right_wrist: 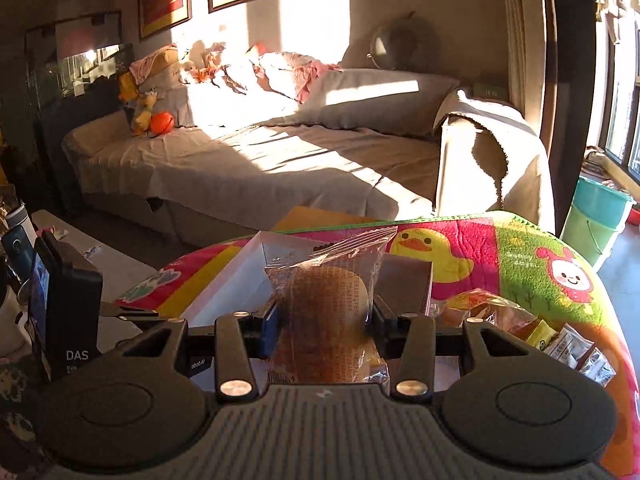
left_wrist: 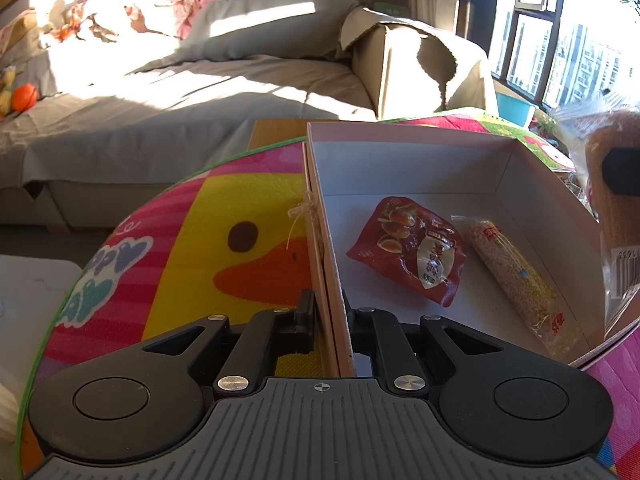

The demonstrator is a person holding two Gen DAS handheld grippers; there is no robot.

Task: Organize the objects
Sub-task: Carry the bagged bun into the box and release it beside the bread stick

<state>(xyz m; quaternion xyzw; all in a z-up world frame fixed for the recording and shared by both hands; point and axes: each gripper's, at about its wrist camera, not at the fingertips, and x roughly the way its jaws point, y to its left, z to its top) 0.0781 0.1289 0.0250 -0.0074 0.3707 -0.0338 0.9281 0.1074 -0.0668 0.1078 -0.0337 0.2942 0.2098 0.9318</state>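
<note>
An open pink box with a white inside (left_wrist: 404,160) lies on the colourful duck mat (left_wrist: 168,240). My left gripper (left_wrist: 329,314) is shut on the box's left wall. Inside the box lie a red snack packet (left_wrist: 408,248) and a long clear packet of yellow grains (left_wrist: 516,276). My right gripper (right_wrist: 324,320) is shut on a clear-wrapped brown bread (right_wrist: 328,296) and holds it just in front of the box (right_wrist: 224,292). In the left wrist view the same bread (left_wrist: 616,220) shows at the right edge, beside the box's right wall.
A pile of wrapped snacks (right_wrist: 560,340) lies on the mat at the right. A black device marked DAS (right_wrist: 68,312) stands at the left on a white table (right_wrist: 120,264). A grey sofa (right_wrist: 260,160) runs behind; a teal bucket (right_wrist: 596,220) stands by the window.
</note>
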